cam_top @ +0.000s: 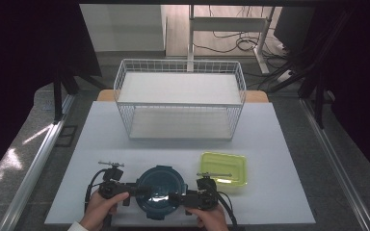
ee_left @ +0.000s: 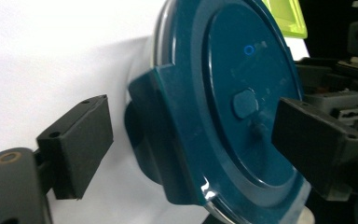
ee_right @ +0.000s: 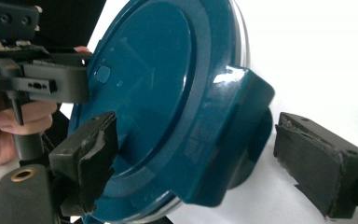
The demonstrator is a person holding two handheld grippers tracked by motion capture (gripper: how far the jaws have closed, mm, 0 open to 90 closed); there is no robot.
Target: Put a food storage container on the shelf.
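A round dark teal container with a clip-on lid [cam_top: 161, 188] sits at the table's front edge, between both grippers. My left gripper [cam_top: 140, 190] reaches in from its left and my right gripper [cam_top: 177, 197] from its right. In the left gripper view the lid [ee_left: 242, 93] fills the middle, and my left gripper [ee_left: 196, 144] stands open astride a side latch [ee_left: 168, 135], one jaw over the lid top. In the right gripper view my right gripper [ee_right: 205, 158] is likewise open astride the opposite latch [ee_right: 233, 130] of the lid [ee_right: 154, 84].
A lime-green rectangular container [cam_top: 224, 168] lies just right of the teal one. A white wire two-level basket shelf [cam_top: 180, 98] stands at the back centre of the white table [cam_top: 101, 159]. A hand [ee_right: 9, 126] holds the far gripper.
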